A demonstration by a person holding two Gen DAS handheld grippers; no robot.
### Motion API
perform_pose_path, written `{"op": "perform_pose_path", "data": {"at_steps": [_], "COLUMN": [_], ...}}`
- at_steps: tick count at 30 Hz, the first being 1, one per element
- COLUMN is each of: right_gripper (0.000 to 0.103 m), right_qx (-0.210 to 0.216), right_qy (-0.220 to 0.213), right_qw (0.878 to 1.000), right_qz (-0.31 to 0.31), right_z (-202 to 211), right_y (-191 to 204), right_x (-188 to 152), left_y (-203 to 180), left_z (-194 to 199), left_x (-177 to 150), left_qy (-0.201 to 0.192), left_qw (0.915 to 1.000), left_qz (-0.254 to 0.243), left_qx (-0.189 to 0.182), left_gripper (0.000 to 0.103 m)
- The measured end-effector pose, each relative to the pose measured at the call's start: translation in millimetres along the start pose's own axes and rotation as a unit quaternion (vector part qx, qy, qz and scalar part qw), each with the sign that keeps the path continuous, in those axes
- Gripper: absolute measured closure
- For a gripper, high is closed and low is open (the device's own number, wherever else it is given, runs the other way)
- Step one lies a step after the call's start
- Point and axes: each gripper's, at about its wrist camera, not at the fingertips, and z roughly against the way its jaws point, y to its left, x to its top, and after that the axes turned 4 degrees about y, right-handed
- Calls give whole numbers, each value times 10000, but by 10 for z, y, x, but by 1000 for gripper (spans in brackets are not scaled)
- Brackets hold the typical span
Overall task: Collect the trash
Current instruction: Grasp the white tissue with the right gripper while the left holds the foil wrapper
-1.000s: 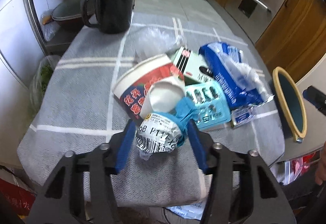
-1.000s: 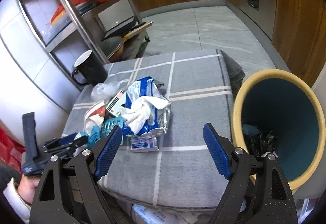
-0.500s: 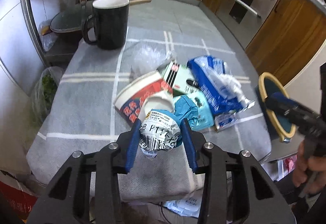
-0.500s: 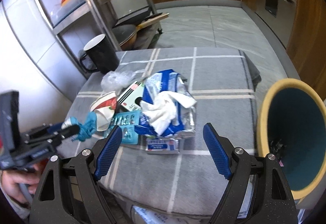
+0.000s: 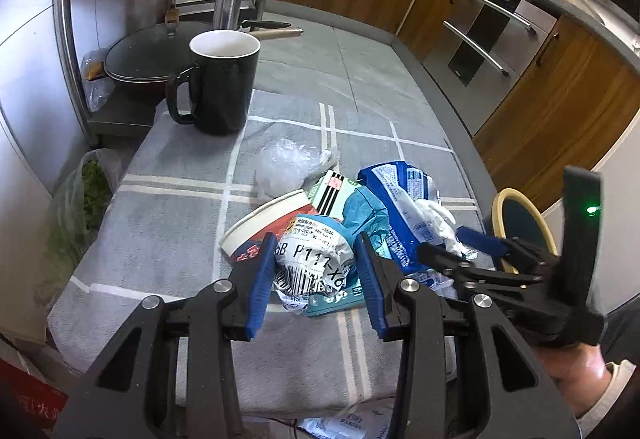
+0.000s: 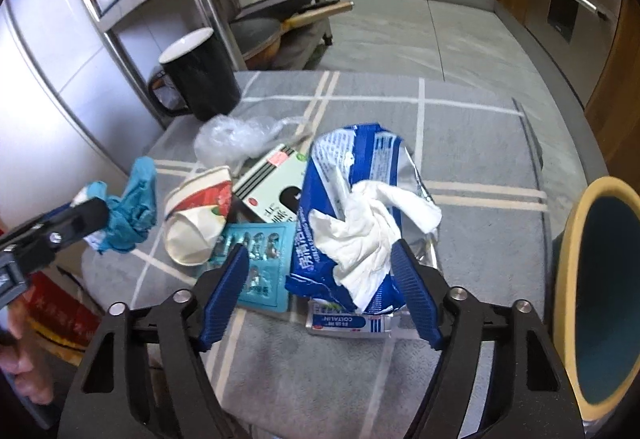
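My left gripper (image 5: pixel 314 243) is shut on a crumpled white label wad (image 5: pixel 312 263) tangled with teal plastic (image 5: pixel 360 211), held a little above the grey checked cloth (image 5: pixel 168 223). In the right wrist view the wad hangs at the far left (image 6: pixel 136 207). My right gripper (image 6: pixel 318 263) is down over the blue wrapper (image 6: pixel 352 151) with a white tissue (image 6: pixel 368 223) on it. Its jaws are closing with both between them, the pads not pressing. The yellow-rimmed teal bin (image 6: pixel 592 187) stands off the table's right edge.
A squashed paper cup (image 6: pixel 196 215), a striped carton (image 6: pixel 272 183), a teal blister pack (image 6: pixel 260 251), a small sachet (image 6: pixel 344 321) and a clear bag (image 6: pixel 236 135) lie in the pile. A black mug (image 5: pixel 220 79) stands at the far left corner. A steel rack holding pans stands behind it.
The left gripper closed tighter on the wad and lifted it off the pile. The right gripper swung left from the bin, came down over the blue wrapper, and its jaws narrowed.
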Motion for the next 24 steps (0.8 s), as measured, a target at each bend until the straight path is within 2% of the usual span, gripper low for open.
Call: {"op": "perform_pose_path", "data": {"at_steps": [2,4,7,11,24], "right_gripper": [48,72,89,95,97], "right_qx": [18,55,196,334,863], "right_qy": [46,47,-29,-189,-744], "right_qw": [9999,9998,9993,9987,9906], "right_qz": [-105,-207,-313,-337,-752], "right_z": [-39,-42,10,125,640], "right_y": [-54,-103,-155,-182,-481], "right_x": [-12,-20,-25,-35,-57], "left_y": [-33,-69,-127,-181,-398], "left_z": [-18,-31,-47,-44,25], "left_x": [10,17,24,28,112], "left_qy": [-2,-5,-7,-45,-296], "left_qw": [10000,10000,9999,9999,9990], "left_qz": [-15,-45,-92,-149,-320], "left_qx": [-35,-53,-76,-71,-58], "left_gripper": [64,64,64,64,64]}}
